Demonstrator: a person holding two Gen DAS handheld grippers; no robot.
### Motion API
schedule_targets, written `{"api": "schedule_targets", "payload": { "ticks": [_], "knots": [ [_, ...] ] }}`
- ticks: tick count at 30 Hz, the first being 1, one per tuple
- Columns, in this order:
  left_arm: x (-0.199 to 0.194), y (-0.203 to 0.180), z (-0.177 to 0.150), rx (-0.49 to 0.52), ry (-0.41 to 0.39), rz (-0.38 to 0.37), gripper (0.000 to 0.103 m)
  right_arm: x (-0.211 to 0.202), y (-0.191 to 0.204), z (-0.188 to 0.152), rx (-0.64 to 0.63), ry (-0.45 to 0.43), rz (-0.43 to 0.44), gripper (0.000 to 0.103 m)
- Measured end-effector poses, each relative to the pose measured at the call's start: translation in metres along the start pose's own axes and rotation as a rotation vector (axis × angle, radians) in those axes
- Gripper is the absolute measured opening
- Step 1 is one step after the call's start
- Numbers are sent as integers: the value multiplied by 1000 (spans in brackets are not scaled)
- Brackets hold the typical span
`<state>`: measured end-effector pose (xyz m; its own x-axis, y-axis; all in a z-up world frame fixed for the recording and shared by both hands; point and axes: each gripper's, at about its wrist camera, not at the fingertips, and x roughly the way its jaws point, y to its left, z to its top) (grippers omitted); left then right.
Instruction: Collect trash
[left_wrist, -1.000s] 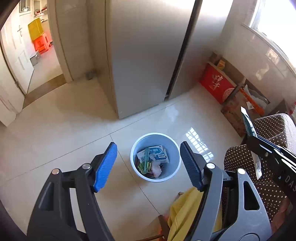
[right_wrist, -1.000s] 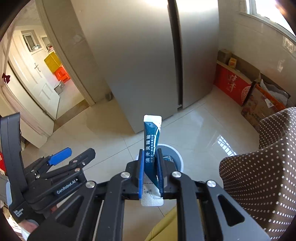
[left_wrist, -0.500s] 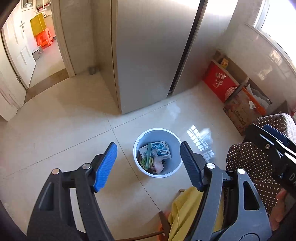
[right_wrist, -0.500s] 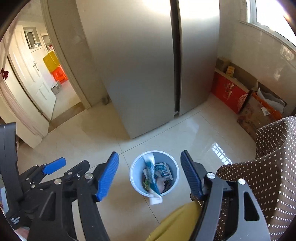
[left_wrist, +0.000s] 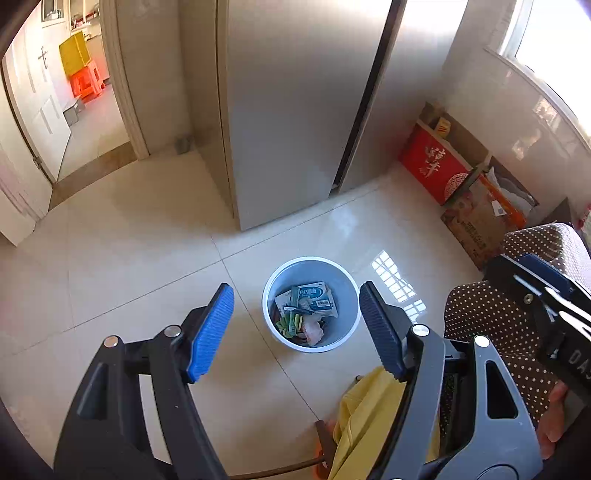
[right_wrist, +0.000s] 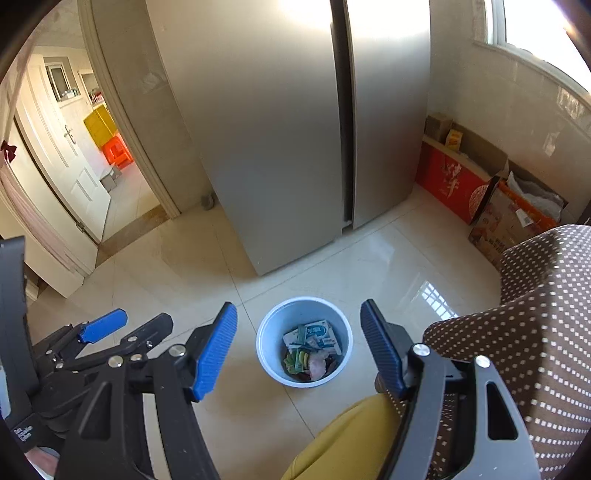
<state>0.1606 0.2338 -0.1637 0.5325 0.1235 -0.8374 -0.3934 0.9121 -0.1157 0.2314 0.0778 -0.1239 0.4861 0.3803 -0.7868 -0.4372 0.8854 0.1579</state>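
A pale blue trash bin (left_wrist: 345, 284) stands on the tiled floor, also in the right wrist view (right_wrist: 266, 343). It holds wrappers and packets (left_wrist: 308, 306), the same heap showing in the right wrist view (right_wrist: 312, 349). My left gripper (left_wrist: 295, 328) is open and empty, high above the bin. My right gripper (right_wrist: 299, 358) is open and empty, also above the bin. The left gripper shows at the lower left of the right wrist view (right_wrist: 122, 330). The right gripper's body shows at the right edge of the left wrist view (left_wrist: 546, 295).
A steel fridge (right_wrist: 288, 129) stands behind the bin. A brown dotted chair (right_wrist: 535, 314) with a yellow cloth (left_wrist: 369, 417) is at the right. A red box (right_wrist: 450, 184) and cardboard boxes (right_wrist: 509, 218) line the right wall. An open doorway (right_wrist: 110, 177) is at the left.
My right gripper opened and let go of the blue sachet, which fell into the bin. Both grippers rose slightly; the left stayed open.
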Motion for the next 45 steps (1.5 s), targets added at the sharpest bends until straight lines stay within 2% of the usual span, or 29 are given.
{"api": "schedule_targets", "payload": {
  "ticks": [14,27,35,45],
  "knots": [
    [-67,-59,-29,112,-138,-98,70,-108,-39,-30,-1,-218,-73,68],
    [-148,-113,-73,229,-311,-162,74,-189,-84,-90,75,-356,-155,68],
    [-192,-145,-107,291,-395,-216,76,-243,-101,-133,115,-470,-197,68],
    [-244,-157,-139,342,-524,-226,77,-299,-106,-174,119,-580,-246,70]
  ]
}}
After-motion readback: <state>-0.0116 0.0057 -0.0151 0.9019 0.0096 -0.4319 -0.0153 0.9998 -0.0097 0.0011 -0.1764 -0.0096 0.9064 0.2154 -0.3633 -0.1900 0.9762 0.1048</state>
